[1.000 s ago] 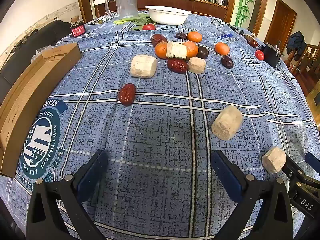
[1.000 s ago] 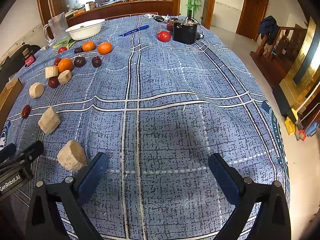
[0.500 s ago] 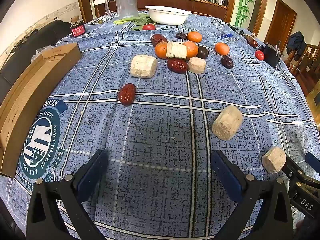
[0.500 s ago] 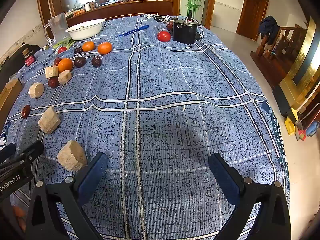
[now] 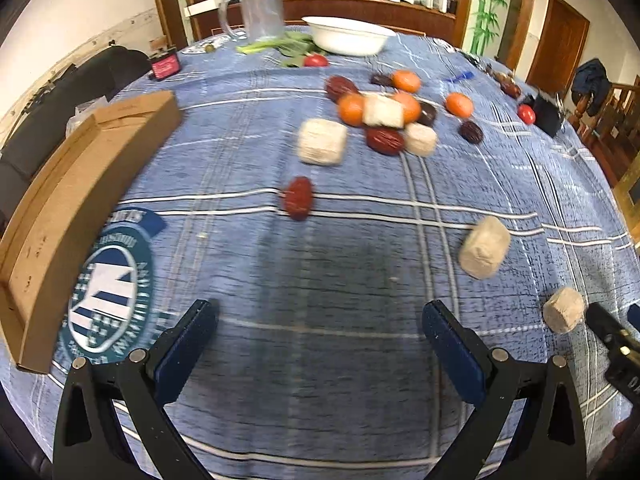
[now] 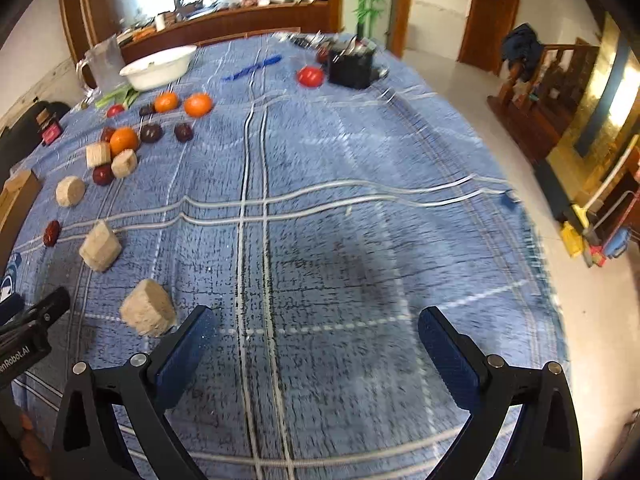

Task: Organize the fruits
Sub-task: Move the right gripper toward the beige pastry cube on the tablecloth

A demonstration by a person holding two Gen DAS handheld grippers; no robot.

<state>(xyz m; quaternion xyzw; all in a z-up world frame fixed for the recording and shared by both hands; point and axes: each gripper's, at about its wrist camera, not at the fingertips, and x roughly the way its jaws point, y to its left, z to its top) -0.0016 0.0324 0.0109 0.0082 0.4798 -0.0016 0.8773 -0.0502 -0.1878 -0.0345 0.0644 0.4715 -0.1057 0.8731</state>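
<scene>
Two grippers hang above a blue plaid tablecloth (image 5: 360, 264) that covers the whole table. Largest on it is the long, shallow brown cardboard tray (image 5: 72, 208) along the left edge, open side up; judged the likely receptacle for sorting, and nothing is visible inside it. Next, the white basin (image 5: 347, 36) and the clear plastic jug (image 5: 260, 10) stand at the far end, well apart from the work.

The left gripper (image 5: 320, 340) has its blue-padded fingers spread wide with nothing between them, aimed up the table towards the fruit. The right gripper (image 6: 316, 344) is likewise spread and empty, over bare cloth; the nearest pale beige cylindrical block (image 6: 148, 314) lies just beside its left finger.

The fruit sits mid-table in a loose cluster: round orange tangerines (image 5: 352, 109), wrinkled dark red jujubes (image 5: 385, 140) and dark plums (image 6: 151, 133), mixed among more beige blocks. One lone red jujube (image 5: 298, 198) lies nearest the left gripper, between cluster and tray. Judged: no piece is sorted yet; that jujube is the natural first pick.
</scene>
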